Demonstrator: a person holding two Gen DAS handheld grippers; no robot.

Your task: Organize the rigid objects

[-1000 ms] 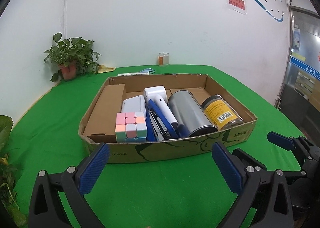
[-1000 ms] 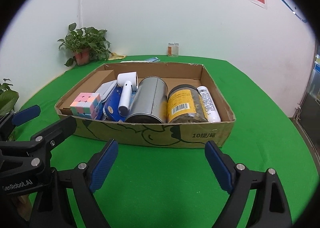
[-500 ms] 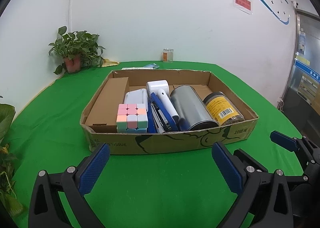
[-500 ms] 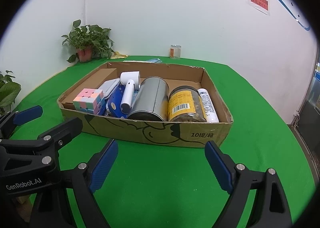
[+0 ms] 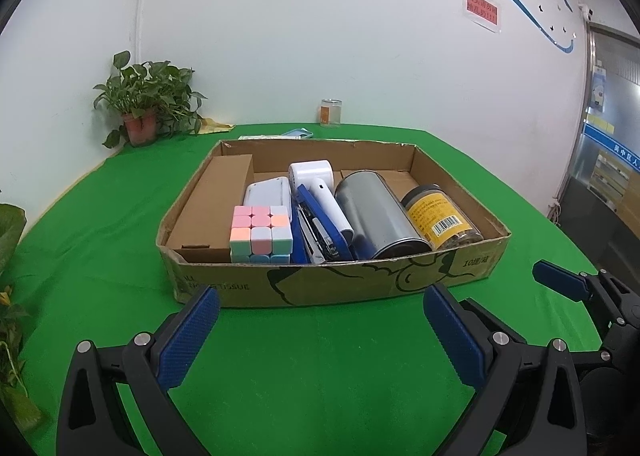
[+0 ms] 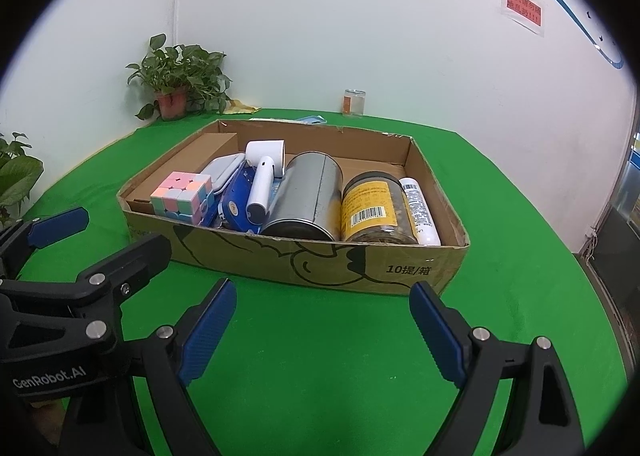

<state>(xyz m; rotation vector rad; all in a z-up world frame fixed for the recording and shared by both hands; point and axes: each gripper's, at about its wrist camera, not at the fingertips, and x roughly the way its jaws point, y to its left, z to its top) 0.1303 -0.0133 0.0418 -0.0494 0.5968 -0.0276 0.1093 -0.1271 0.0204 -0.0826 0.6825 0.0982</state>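
Green table (image 5: 100,256): box (image 5: 320,284) ahead of both tongs (spread, empty).

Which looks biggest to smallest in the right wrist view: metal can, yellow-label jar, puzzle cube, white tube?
1. metal can
2. yellow-label jar
3. puzzle cube and white tube: similar apparent size, the cube blockier, the tube long and thin; I won't rank them.
All lie in the cardboard box at similar distance.
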